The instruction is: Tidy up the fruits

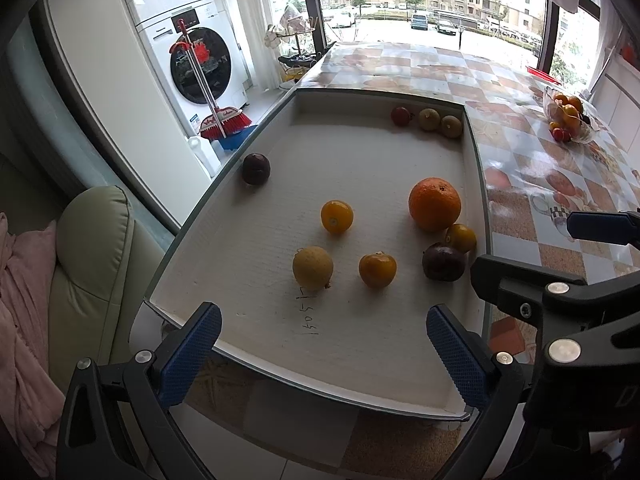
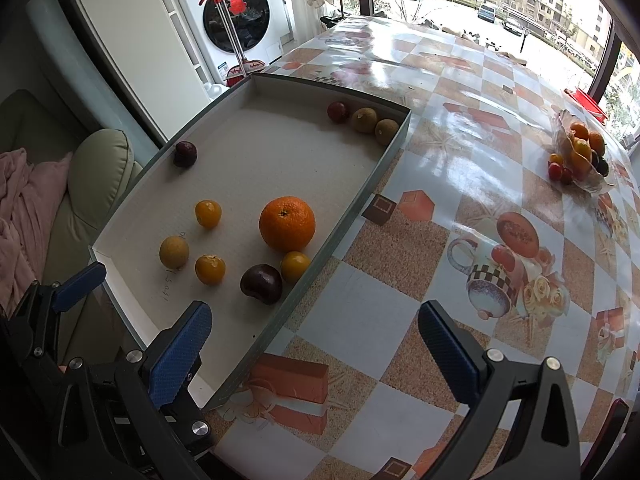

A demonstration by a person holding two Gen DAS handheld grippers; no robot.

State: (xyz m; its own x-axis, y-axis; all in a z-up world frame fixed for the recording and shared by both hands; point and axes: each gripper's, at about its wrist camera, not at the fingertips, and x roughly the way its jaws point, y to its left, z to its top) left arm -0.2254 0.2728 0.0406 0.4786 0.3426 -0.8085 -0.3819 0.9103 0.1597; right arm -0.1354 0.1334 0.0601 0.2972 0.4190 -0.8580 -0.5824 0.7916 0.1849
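Centrally, a shallow white cardboard tray (image 1: 474, 184) is lying on a table covered with a glossy checkered orange-and-white oilcloth (image 2: 460, 152), and the loose fruits are resting on its floor. A large round orange (image 1: 435, 204) is sitting near the tray's right wall, with a small yellow-orange fruit (image 1: 461, 237) just beside it and a dark purple plum (image 1: 444, 261) touching that small fruit on the near side. Toward the tray's middle, a second small yellow-orange fruit (image 1: 337, 216), a third one with a dry calyx (image 1: 377, 269) and a pale yellow-brown round fruit (image 1: 312, 268) are lying apart from one another. A second dark purple plum (image 1: 256, 168) is resting against the left wall. At the far right corner, a small red fruit (image 1: 400, 115) and two olive-brown round fruits (image 1: 440, 123) are sitting in a row. Well apart from the tray, a clear glass bowl of mixed fruits (image 2: 580, 152) is standing on the far right of the table. Left gripper (image 1: 324, 354), with blue textured pads, is hovering over the tray's near edge, its fingers spread wide and holding nothing. Right gripper (image 2: 314, 350) is hovering over the tray's near right corner and the oilcloth, its fingers likewise spread wide and empty. A white front-loading washing machine (image 1: 192, 60) is standing beyond the table's left side.
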